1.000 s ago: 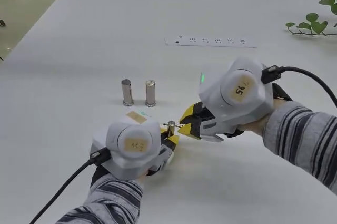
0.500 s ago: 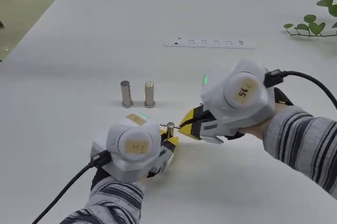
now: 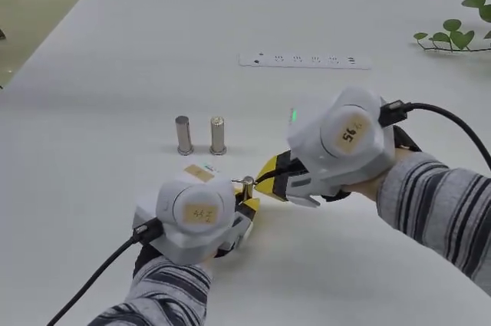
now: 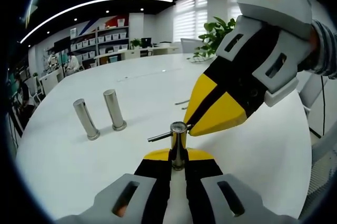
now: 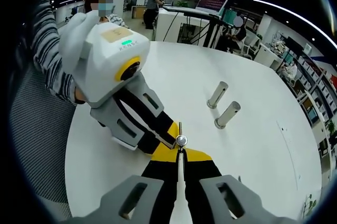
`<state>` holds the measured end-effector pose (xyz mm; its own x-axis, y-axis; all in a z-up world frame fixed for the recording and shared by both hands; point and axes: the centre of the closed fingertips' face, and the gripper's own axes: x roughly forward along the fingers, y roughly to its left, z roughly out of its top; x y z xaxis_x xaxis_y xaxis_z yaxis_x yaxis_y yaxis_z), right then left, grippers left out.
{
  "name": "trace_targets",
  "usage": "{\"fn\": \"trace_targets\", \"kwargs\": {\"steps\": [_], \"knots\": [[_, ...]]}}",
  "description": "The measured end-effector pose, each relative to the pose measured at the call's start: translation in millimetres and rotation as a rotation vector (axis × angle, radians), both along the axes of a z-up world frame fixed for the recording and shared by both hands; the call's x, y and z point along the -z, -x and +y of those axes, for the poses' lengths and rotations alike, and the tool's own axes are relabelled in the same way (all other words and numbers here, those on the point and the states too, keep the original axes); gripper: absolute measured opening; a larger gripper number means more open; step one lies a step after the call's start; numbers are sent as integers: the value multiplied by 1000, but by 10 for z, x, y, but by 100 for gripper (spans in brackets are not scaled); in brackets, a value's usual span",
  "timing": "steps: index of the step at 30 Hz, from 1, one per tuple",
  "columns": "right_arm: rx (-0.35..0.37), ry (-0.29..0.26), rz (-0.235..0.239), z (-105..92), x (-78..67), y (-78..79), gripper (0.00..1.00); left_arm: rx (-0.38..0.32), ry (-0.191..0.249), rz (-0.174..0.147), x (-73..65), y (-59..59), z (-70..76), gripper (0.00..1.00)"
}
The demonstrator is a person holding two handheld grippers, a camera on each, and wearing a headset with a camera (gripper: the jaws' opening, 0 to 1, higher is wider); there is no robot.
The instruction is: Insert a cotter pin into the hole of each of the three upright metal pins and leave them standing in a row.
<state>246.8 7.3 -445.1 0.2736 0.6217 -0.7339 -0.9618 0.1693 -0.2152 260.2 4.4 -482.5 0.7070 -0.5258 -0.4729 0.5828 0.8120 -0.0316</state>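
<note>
Cotter (image 4: 159, 137) still thru pin (image 4: 178, 147).

The left tool (image 3: 247, 203) is held low, its jaws closed around an upright metal pin (image 4: 178, 142). The right tool (image 3: 266, 176) comes in from the right, its tips almost meeting the left's and pinched on a cotter pin (image 4: 159, 137). Both forearms are in striped sleeves (image 3: 437, 203).

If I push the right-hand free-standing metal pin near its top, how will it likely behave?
The free-standing metal pin is tall and narrow on a small base, so it would probably tip. Once fallen, its round body may roll on the smooth table. It looks like solid metal: likely stiff, heavy for its size.
</note>
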Motion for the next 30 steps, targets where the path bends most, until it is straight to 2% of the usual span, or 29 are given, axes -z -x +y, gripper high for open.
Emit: {"fn": "trace_targets", "kwargs": {"steps": [10, 12, 17, 22, 24, 30], "knots": [[55, -54, 33, -4, 0, 12, 2, -2, -1, -2, 2, 0, -2, 5], [98, -73, 37, -33, 6, -9, 5, -2, -1, -2, 2, 0, -2, 5], [256, -205, 117, -112, -9, -23, 14, 6, 0, -5, 3, 0, -3, 5], [329, -258, 140, -231, -1, -12, 18, 10, -5, -13, 1, -2, -2, 5], [379, -289, 160, -297, -6, -11, 18, 19, -14, -26, -2, -2, -4, 5], [439, -324, 151, -409, -13, -16, 18, 38, -3, -6, -2, -4, 38, 5]]}}
